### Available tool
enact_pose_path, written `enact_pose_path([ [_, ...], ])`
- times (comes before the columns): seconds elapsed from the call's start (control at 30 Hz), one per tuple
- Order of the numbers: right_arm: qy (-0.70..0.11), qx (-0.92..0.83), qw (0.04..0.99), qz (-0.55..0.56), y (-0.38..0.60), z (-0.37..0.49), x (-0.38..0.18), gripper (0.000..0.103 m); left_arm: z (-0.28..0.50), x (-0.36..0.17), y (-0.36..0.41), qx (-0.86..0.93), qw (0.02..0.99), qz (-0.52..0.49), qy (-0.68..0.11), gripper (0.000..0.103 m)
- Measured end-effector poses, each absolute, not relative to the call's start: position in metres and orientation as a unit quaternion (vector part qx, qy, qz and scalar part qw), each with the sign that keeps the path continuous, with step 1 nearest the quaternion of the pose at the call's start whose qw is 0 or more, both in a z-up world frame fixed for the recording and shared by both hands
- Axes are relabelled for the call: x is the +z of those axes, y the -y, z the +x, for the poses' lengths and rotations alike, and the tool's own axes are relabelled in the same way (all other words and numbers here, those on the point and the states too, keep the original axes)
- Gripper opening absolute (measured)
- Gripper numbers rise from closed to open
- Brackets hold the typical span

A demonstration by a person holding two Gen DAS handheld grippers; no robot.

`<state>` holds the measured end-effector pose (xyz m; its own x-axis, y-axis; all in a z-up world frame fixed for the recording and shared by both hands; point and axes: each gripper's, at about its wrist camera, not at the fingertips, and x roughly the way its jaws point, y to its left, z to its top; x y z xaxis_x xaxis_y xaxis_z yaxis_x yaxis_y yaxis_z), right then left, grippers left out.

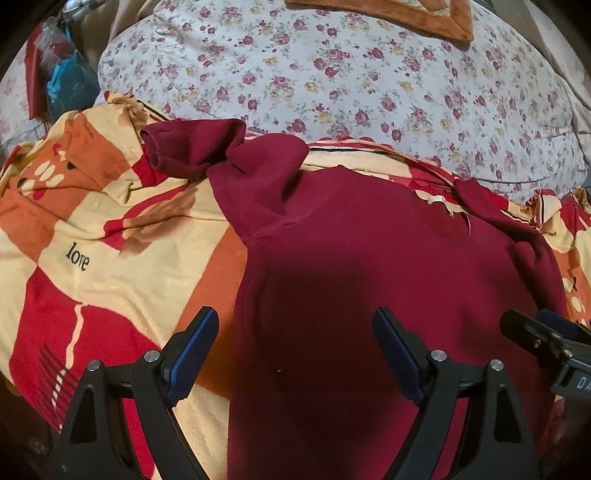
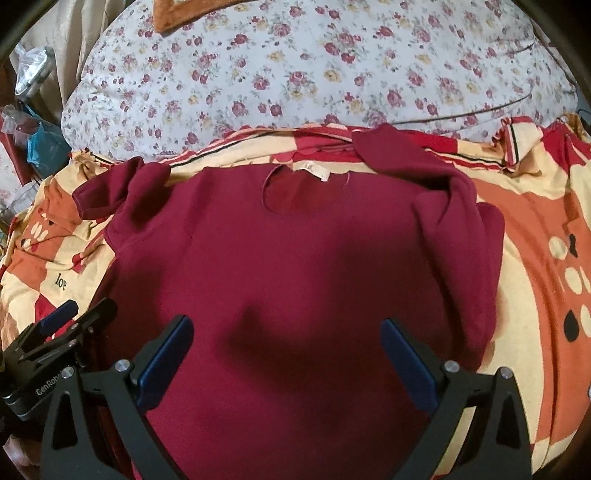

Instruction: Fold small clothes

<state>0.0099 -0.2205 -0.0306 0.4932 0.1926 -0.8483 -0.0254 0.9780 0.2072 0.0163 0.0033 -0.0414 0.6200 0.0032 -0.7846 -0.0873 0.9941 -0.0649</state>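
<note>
The maroon sweatshirt [image 2: 295, 266] lies spread flat on the bed, neck opening w/ pale label [image 2: 312, 170] at 12 o'clock, hem toward the cameras at 6. Body is smooth; both sleeves aren't. The sleeve at 10 o'clock [image 2: 107, 192] sticks out crumpled over the patterned bedsheet [image 2: 535, 240]; the one at 2 o'clock [image 2: 454, 206] is bunched and partly doubled back on the shoulder.

Left gripper [image 1: 295, 354] hovers over the garment's 9 o'clock edge near the hem, jaws released, wide apart, nothing between them. Right gripper [image 2: 288, 354] hovers over the lower middle, jaws likewise released and empty. Can't tell if any pad touches the cloth.

Judgement: layout looks about done, no fold started yet. Next move prob. calls for each gripper to go to a side, pinch a sleeve or shoulder edge and bring it in across the body, then hem up to neck. Sleeves need straightening first or the fold gets lumpy.

Beyond, at 12 o'clock, a floral quilt [image 2: 295, 74] w/ an orange-brown plush cloth [image 1: 424, 18] on top.
</note>
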Motion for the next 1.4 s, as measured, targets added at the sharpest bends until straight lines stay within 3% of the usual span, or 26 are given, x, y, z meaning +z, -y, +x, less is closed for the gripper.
enact_pose_path([
  [0.9, -0.513, 0.060, 0.853, 0.080, 0.227, 0.024, -0.047, 0.103, 0.032, -0.049, -0.006, 0.029, 0.894, -0.062, -0.443, 0.068],
  [1.4, -0.517, 0.055, 0.852, 0.061, 0.222, 0.038, -0.046, 0.103, 0.073, -0.043, -0.089, 0.072, 0.895, -0.166, -0.409, 0.068],
])
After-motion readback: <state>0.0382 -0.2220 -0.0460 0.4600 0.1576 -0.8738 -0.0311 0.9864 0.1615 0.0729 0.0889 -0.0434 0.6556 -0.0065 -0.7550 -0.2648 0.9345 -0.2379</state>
